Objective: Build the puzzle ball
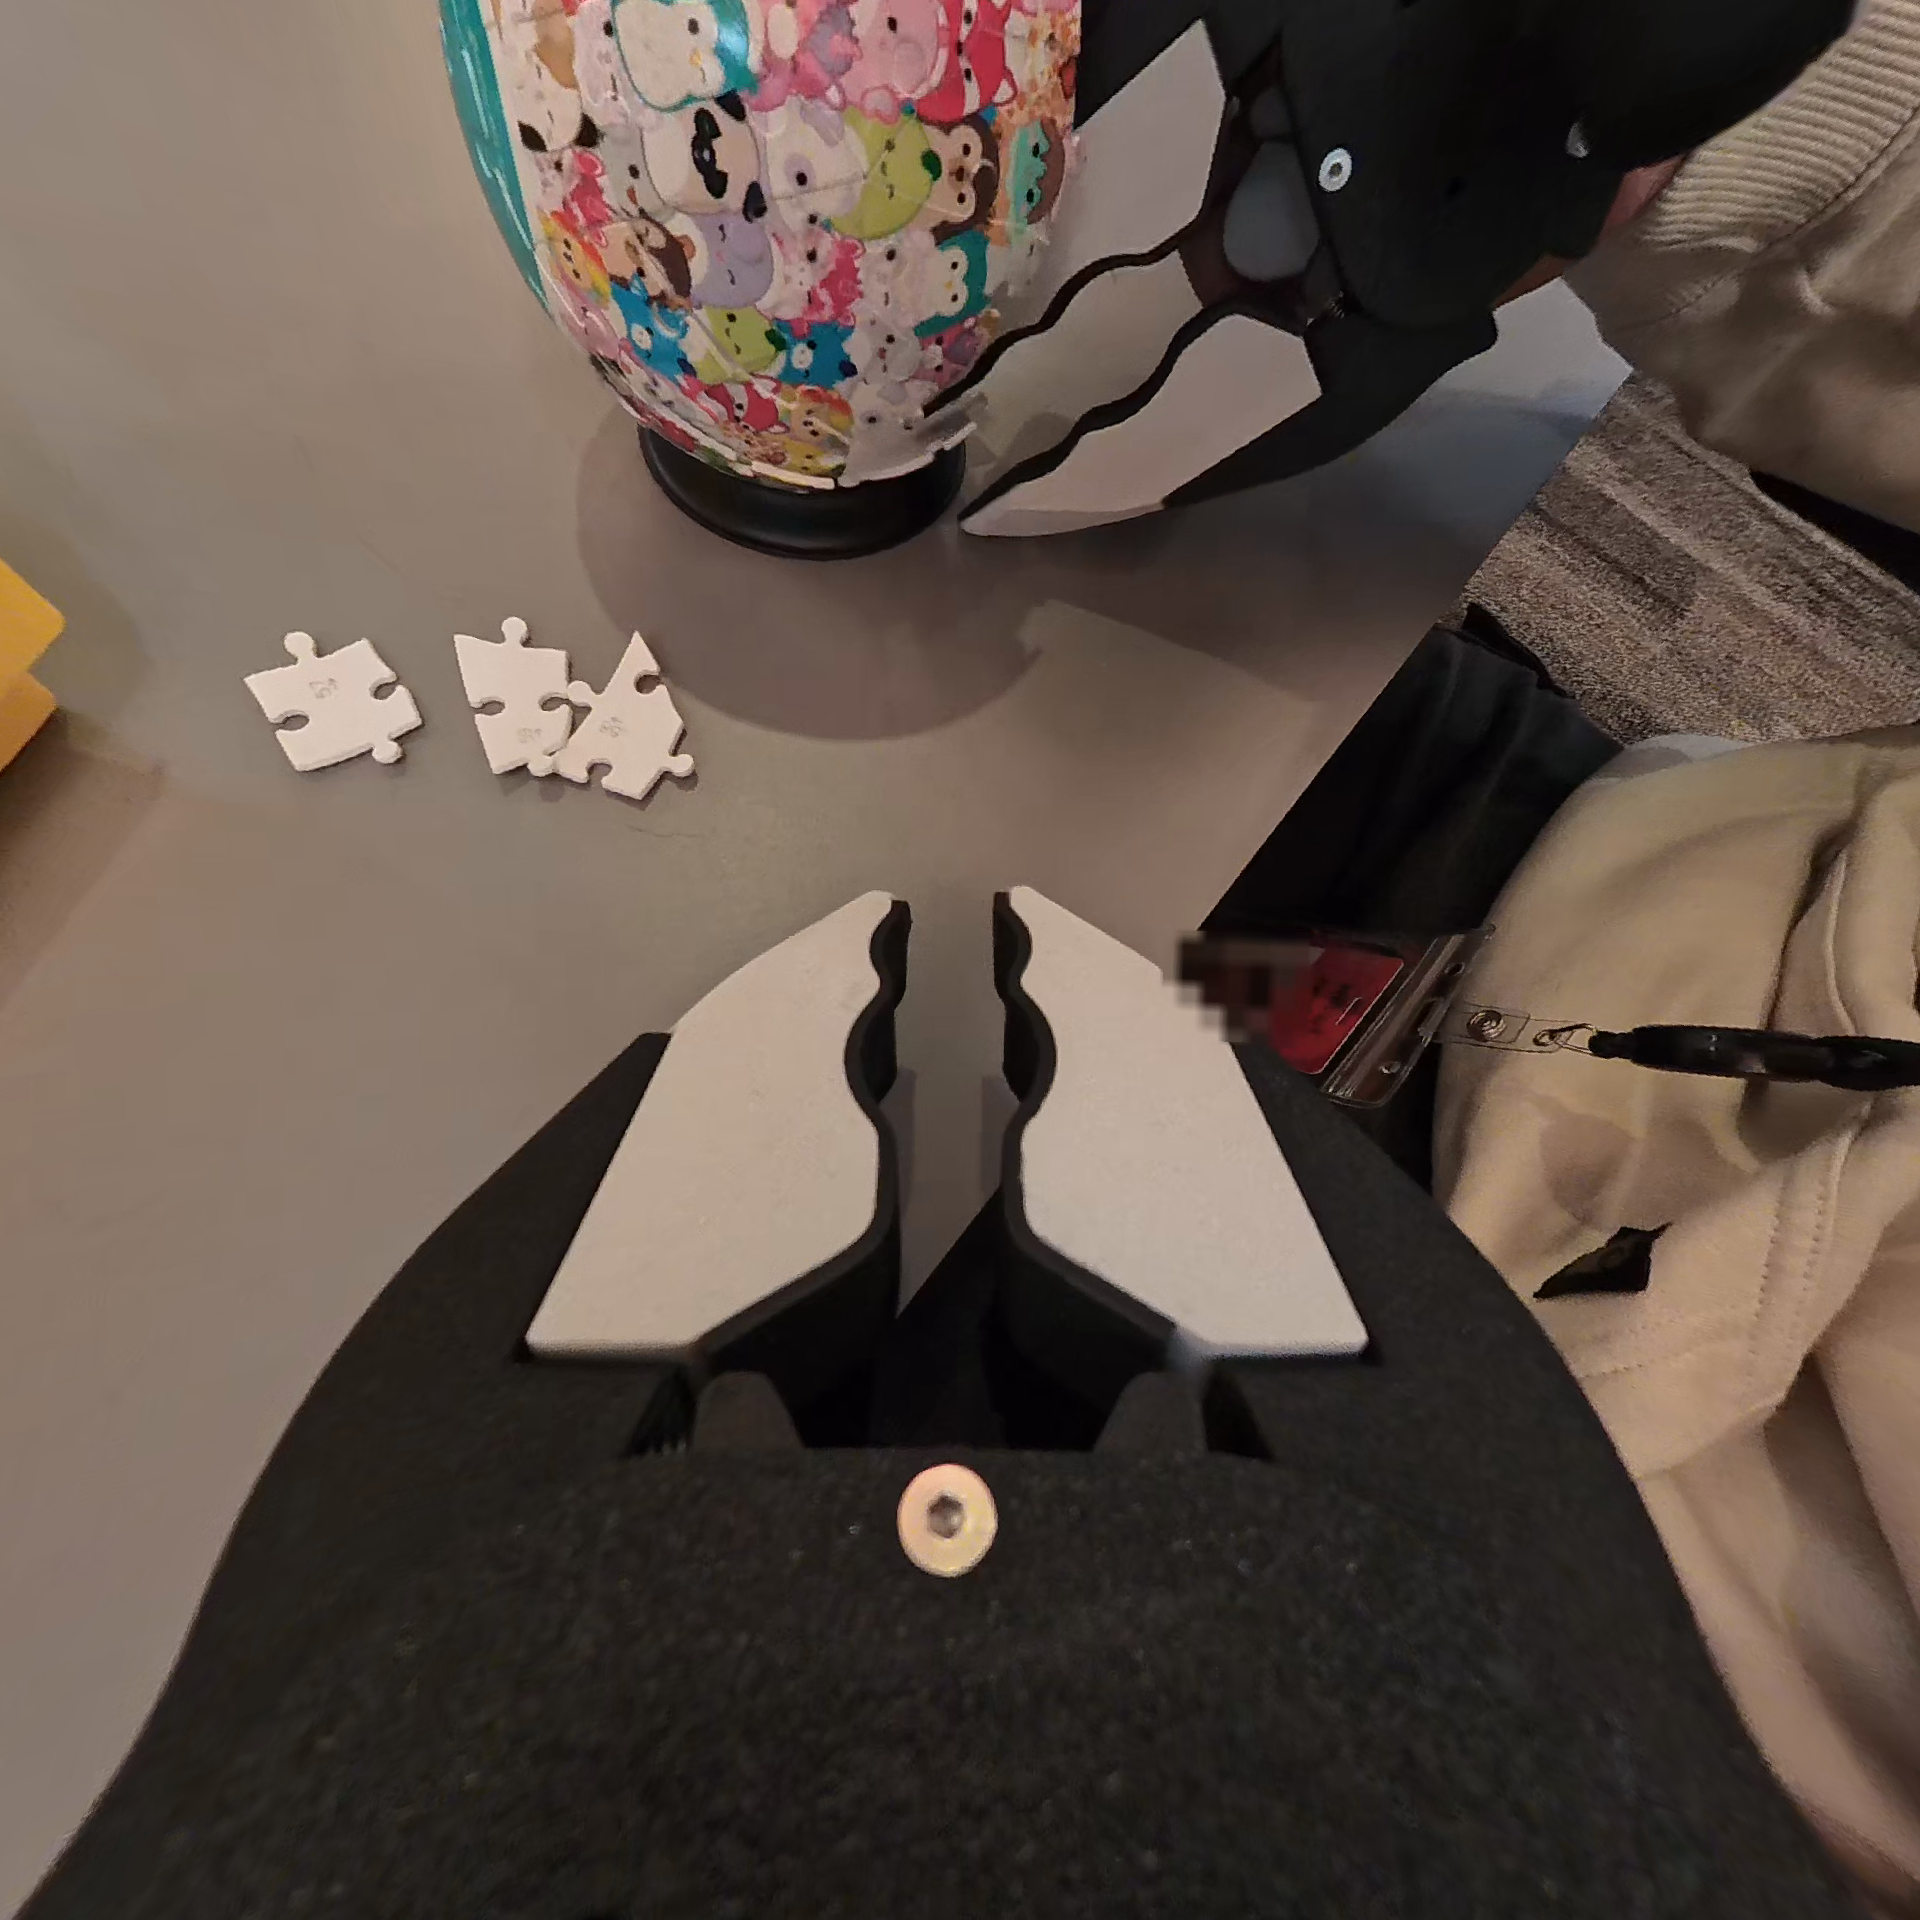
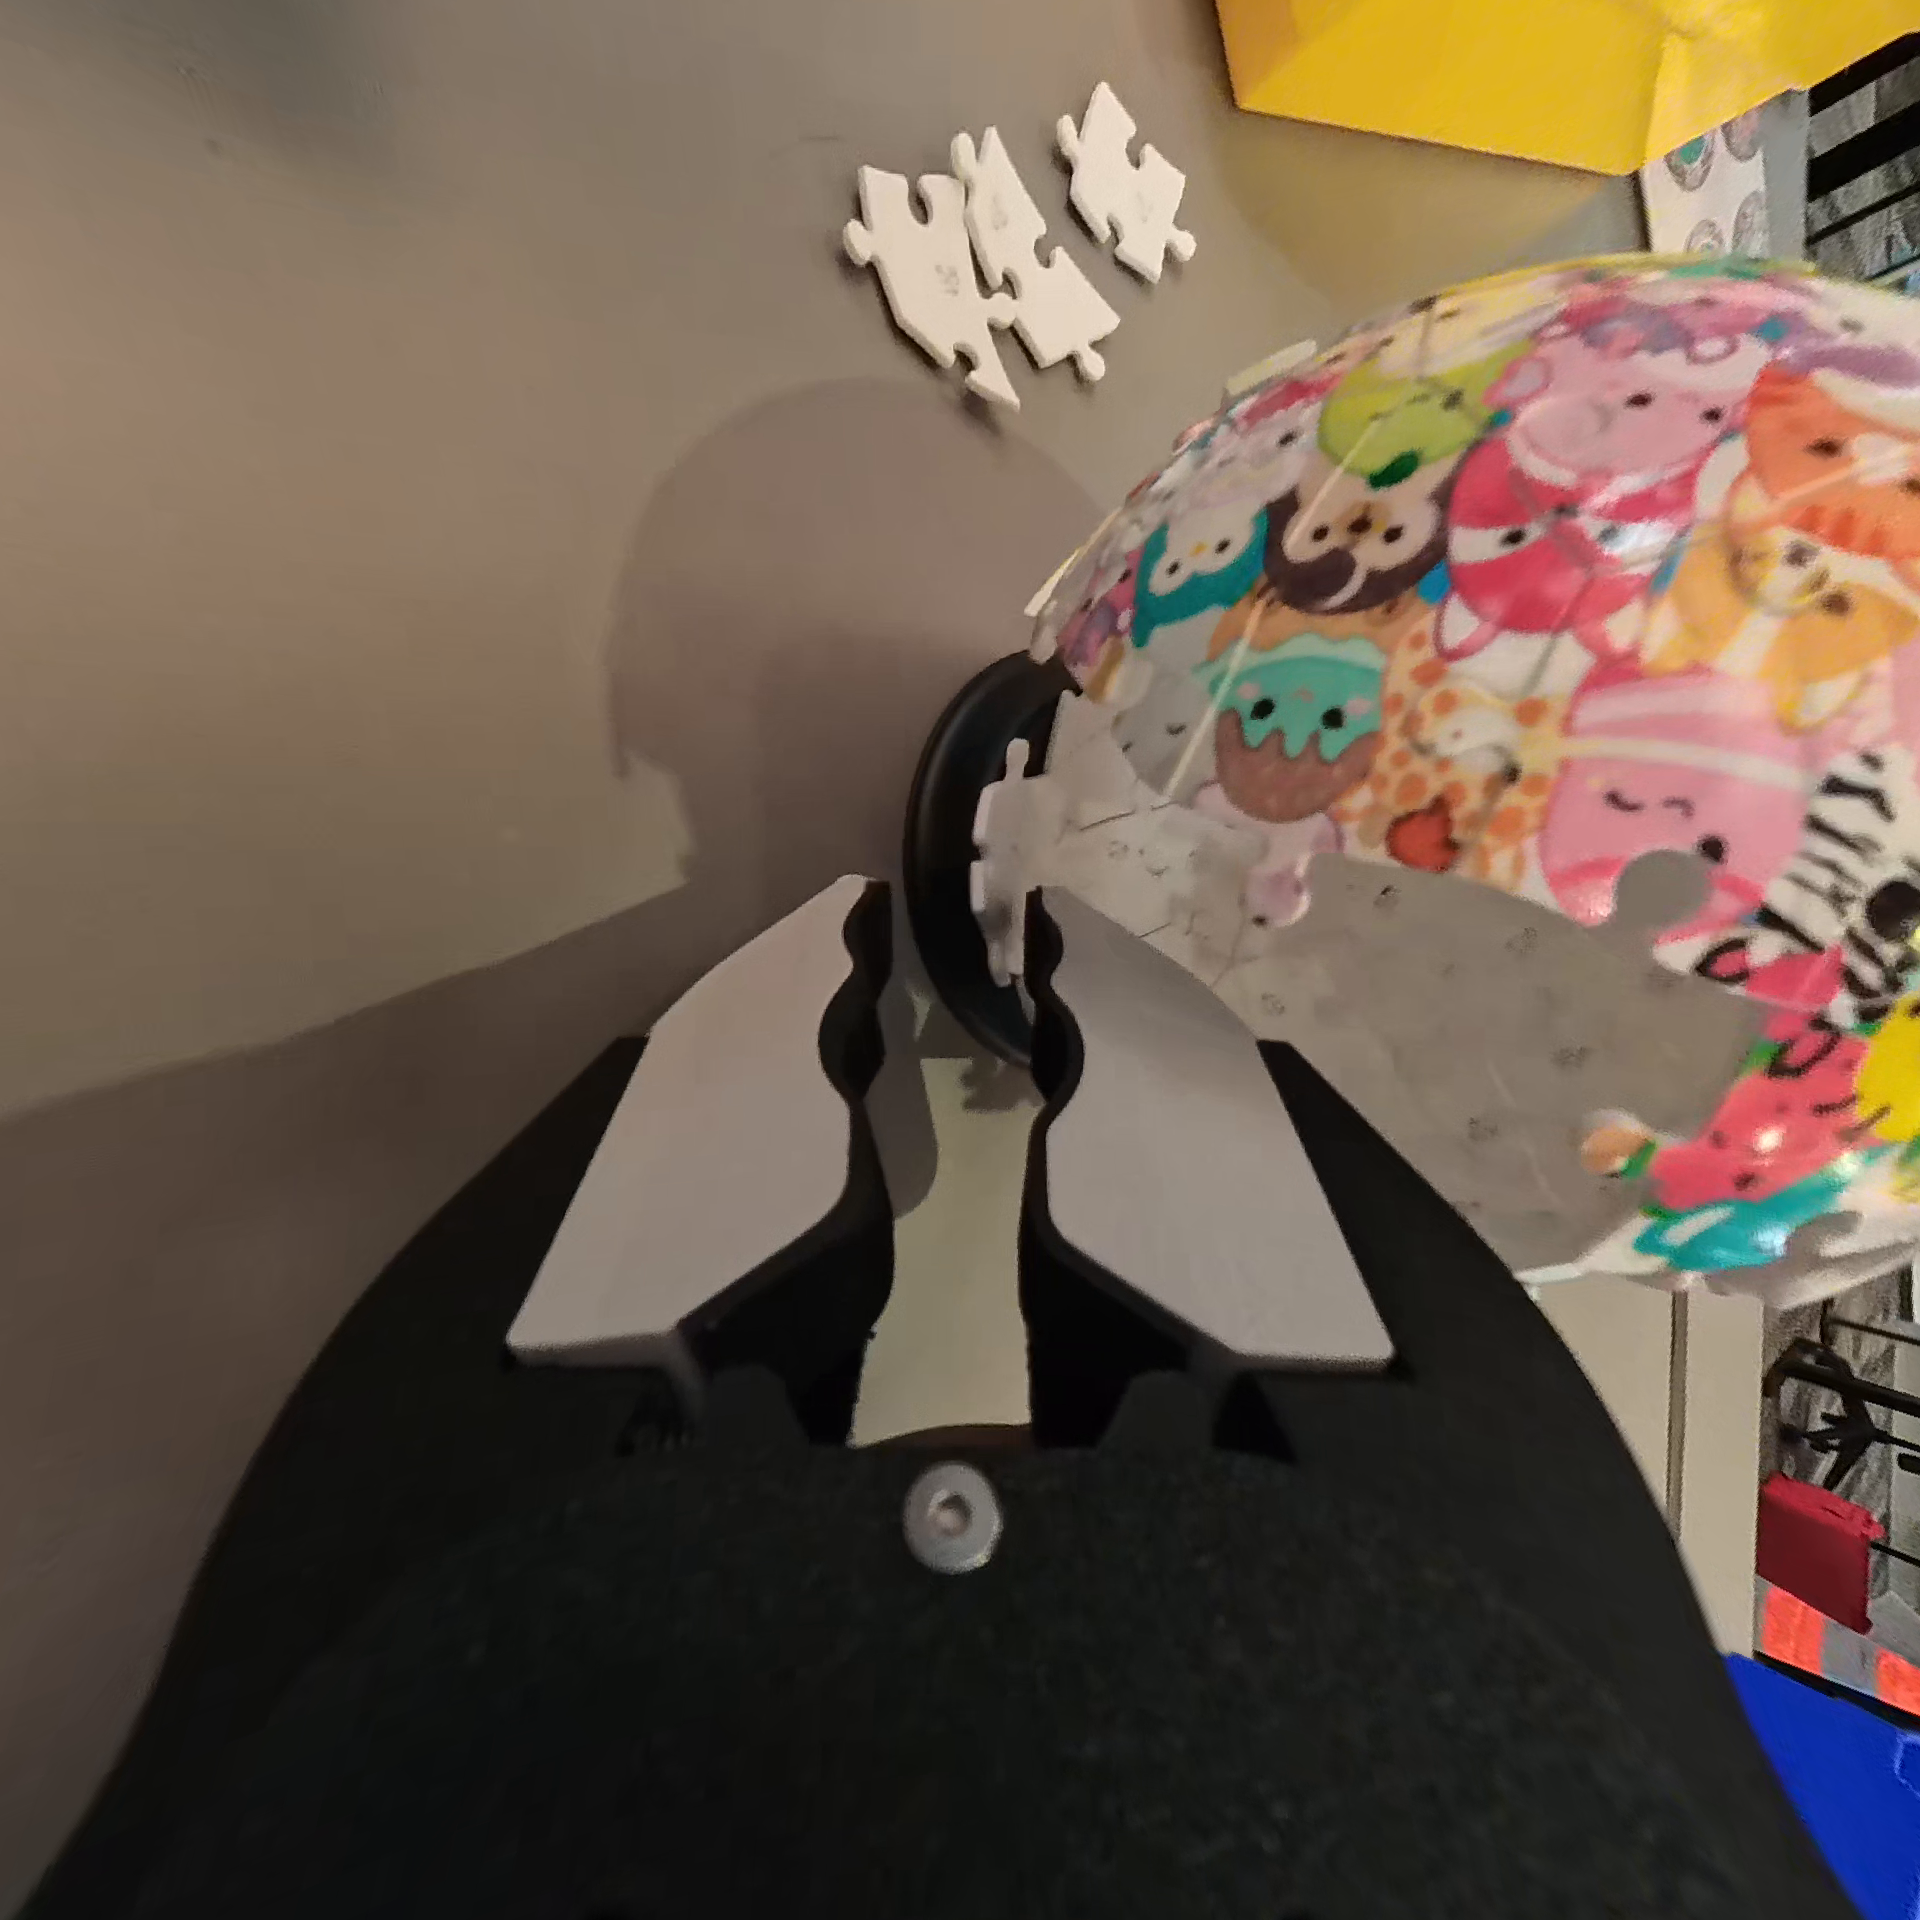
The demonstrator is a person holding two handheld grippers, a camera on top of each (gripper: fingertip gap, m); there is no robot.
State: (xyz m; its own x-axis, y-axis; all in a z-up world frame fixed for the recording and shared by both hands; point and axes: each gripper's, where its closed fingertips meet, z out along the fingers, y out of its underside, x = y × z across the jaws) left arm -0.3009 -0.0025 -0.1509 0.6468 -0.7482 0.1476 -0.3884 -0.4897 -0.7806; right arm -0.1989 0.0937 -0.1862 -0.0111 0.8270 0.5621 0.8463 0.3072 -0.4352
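- The left gripper's fingers [image 1: 821, 1091] hang over the bench [image 1: 260, 364] with a narrow gap between them and nothing held.
- The right gripper [image 2: 961, 935] has its fingers parted wider, down by the foot of the puzzle ball [image 1: 769, 208]; a white tabbed piece [image 2: 1006, 852] juts from the ball's lower edge just ahead of the tips. I cannot tell whether they touch it, and they do not look closed on it.
- The ball sits on a black ring stand [image 1: 810, 509], well ahead of the left gripper and close beside the right one.
- Progress, as I judge it: most of the shell is built. A gap remains low on the side facing the right wrist view, where the grey inside [image 2: 1455, 997] of the shell shows.
- Three loose pieces [image 1: 468, 701] lie white side up on the bench beside the ball, two of them overlapping; they probably belong in that gap.
- The shell is glossy and covered with bright cartoon animals.
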